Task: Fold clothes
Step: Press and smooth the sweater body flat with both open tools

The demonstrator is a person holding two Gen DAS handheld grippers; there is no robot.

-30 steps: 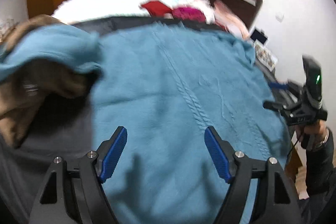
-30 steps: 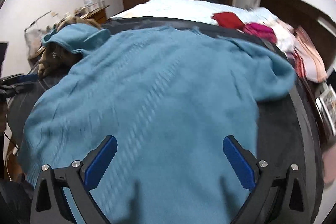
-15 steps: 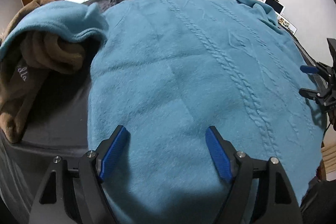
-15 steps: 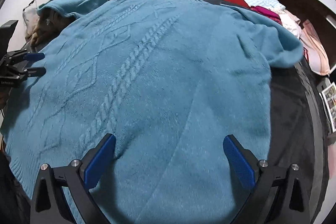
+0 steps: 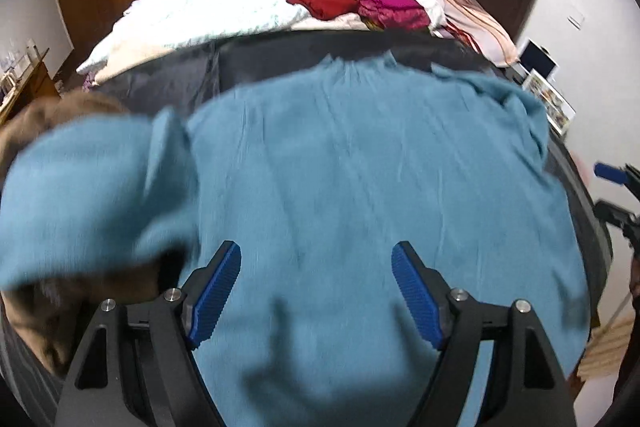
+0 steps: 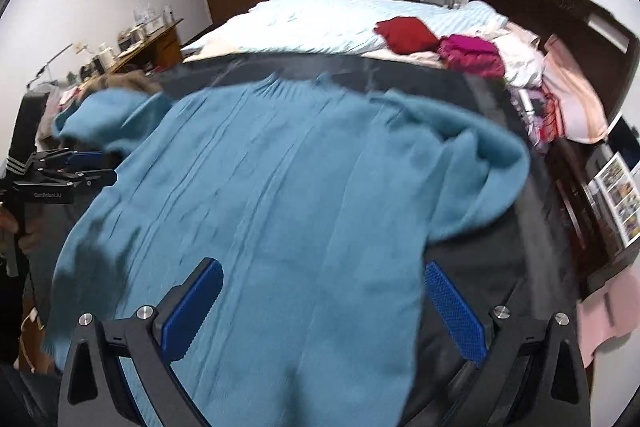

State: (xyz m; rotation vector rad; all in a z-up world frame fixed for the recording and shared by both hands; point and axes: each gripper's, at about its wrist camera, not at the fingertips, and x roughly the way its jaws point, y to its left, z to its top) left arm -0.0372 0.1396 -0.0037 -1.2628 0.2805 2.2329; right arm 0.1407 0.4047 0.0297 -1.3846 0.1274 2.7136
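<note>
I see my left tongs (image 5: 316,291) and right tongs (image 6: 324,307) both tilted downward, blue pads (image 5: 216,293) spread wide, gripping nothing.

Sweater (image 6: 280,195) spread flat on the worktop (image 6: 472,267), collar at 12 o'clock, hem at 6. One sleeve folded at 3 o'clock, the other draped over a heap of clothing (image 5: 44,303) at 9. Bed (image 6: 320,23) behind the worktop at 12; folded clothes (image 6: 440,43) on it toward 1, headboard (image 6: 560,15) at 2.
</note>
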